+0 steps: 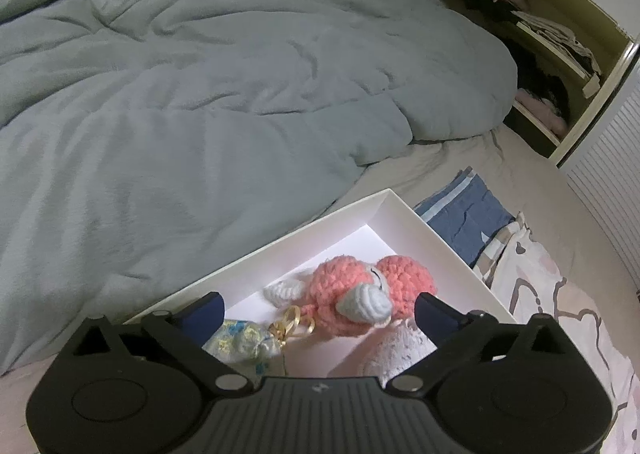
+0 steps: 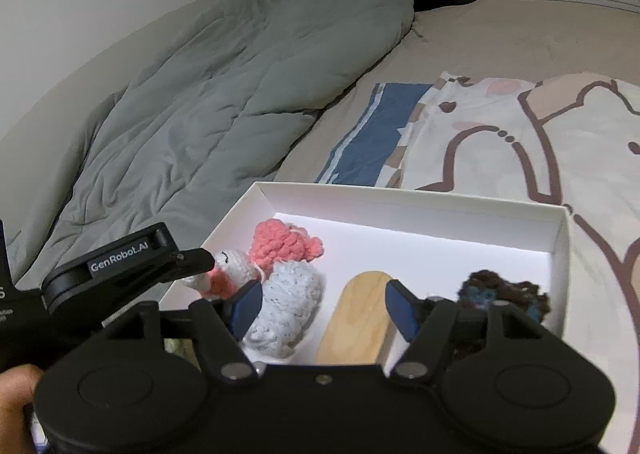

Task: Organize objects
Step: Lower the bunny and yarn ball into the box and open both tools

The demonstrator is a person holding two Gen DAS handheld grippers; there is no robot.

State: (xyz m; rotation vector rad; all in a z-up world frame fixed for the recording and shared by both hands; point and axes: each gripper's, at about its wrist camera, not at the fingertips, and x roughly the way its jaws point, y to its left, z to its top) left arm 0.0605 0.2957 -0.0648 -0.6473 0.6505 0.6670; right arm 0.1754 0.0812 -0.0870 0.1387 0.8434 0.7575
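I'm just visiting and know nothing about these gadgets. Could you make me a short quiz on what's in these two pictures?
1. True or false: the pink toy lies inside the white box.
2. What lies between the white woolly toy and the dark fuzzy thing? A) the wooden piece B) a cup C) a book
3. What colour is the quilt?

Key: 1 true; 2 A; 3 grey-green.
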